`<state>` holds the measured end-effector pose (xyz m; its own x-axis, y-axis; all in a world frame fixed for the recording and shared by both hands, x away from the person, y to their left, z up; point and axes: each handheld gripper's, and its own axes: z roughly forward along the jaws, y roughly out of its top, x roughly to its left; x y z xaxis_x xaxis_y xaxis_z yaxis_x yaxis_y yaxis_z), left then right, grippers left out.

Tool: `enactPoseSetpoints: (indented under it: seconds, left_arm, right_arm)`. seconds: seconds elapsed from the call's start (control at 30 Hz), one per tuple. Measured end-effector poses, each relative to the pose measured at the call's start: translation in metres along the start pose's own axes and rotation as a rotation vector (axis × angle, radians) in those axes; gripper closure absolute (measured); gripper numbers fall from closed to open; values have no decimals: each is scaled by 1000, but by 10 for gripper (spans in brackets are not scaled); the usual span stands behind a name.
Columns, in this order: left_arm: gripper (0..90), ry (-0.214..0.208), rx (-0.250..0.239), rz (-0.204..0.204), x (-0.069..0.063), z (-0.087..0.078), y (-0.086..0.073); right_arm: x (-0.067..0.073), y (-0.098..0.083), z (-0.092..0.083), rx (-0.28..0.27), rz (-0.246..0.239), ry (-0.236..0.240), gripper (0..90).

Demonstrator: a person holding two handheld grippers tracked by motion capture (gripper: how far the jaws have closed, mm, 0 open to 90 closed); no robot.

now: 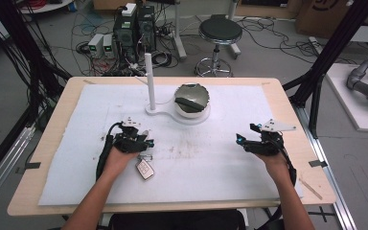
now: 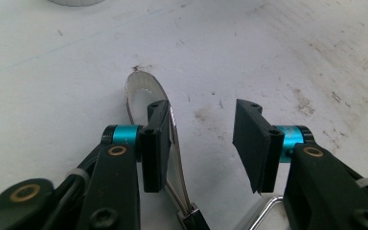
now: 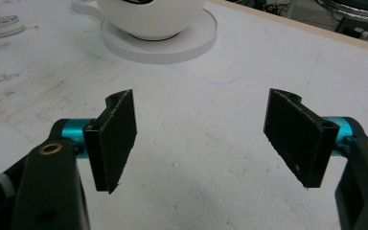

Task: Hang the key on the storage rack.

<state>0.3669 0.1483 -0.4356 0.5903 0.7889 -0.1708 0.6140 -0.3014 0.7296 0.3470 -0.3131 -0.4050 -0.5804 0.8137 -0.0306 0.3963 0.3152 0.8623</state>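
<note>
While the big room behind has a grey floor with tangled cables, computer boxes and a round black stool [image 1: 220, 29], the wooden table [image 1: 287, 103] wears a white sheet [image 1: 220, 172] with brown smudges, and a white bowl [image 1: 191, 99] sits on a white stand with a tall post [image 1: 149, 79], far ahead of both grippers. Down on that sheet, the left gripper [image 2: 199, 143] has its jaws apart with nothing pinched, a shiny metal strap loop [image 2: 146, 91] of a small key tag [image 1: 145, 168] lying just beside one jaw, and the right gripper [image 3: 206, 139] is wide apart and holds nothing. No words can be read on the tag.
</note>
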Motion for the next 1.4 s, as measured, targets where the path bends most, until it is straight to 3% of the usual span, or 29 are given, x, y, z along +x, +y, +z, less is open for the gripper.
enactPoseSetpoints:
  seconds: [0.1,0.3,0.37,0.43,0.67,0.93,1.1,1.2,1.4]
  left_arm:
    - [555,16,-36,-8,1,-6,-4]
    - [539,-2,-113,-26,3,-18,-6]
    - [539,-28,-142,-44,5,-21,-5]
    - [538,-25,-147,-52,6,-24,-5]
    - [513,118,-107,-97,3,-33,-16]
    - [474,171,-33,-110,-10,-25,-30]
    - [519,214,-6,-81,-18,-23,-33]
    - [595,261,-4,-33,-22,-21,-34]
    - [806,256,8,6,-27,-21,-33]
  right_arm:
    - [0,0,-1,2,6,-4,274]
    - [0,0,0,1,3,0,274]
    - [1,1,0,0,2,0,275]
    - [1,1,1,1,1,2,274]
    - [1,1,-1,1,4,-1,275]
    - [2,2,0,-1,-4,0,275]
    - [1,2,0,-2,-4,0,276]
    - [1,1,0,2,-5,2,284]
    - [1,1,-1,-2,-4,2,294]
